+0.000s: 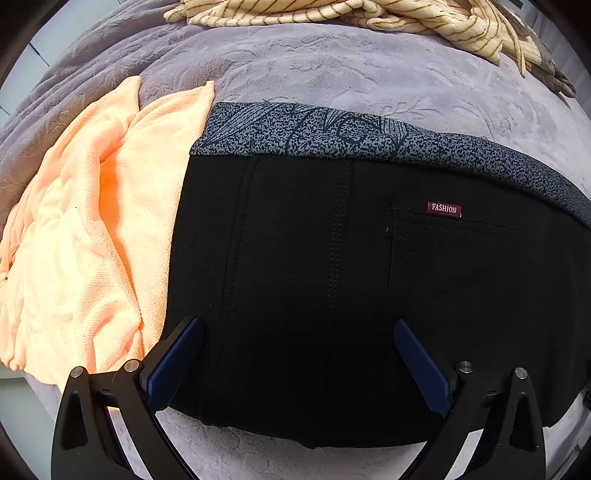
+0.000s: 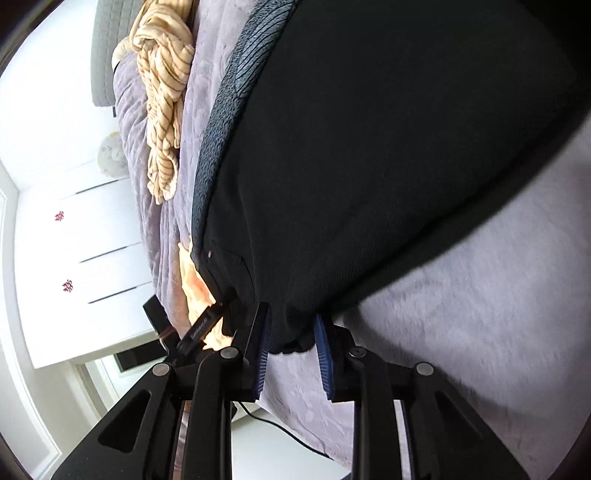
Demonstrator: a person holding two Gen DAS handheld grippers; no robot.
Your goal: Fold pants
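Black pants [image 1: 332,277] with a speckled grey waistband [image 1: 332,129] and a small red FASHION label [image 1: 444,209] lie flat on the purple blanket. My left gripper [image 1: 299,339] points almost straight down over them, open wide, its blue pads [image 1: 173,365] spread above the cloth near its lower edge. In the right wrist view the pants [image 2: 388,147] fill the upper frame. My right gripper [image 2: 291,332] has a bunched edge of the black cloth between its fingertips, and both pads touch it.
An orange towel [image 1: 85,240] lies crumpled against the pants' left side. A cream striped garment [image 1: 369,14] sits at the far edge of the purple blanket [image 1: 369,66]. A white cabinet [image 2: 92,240] and a black cable [image 2: 280,430] show beyond the bed.
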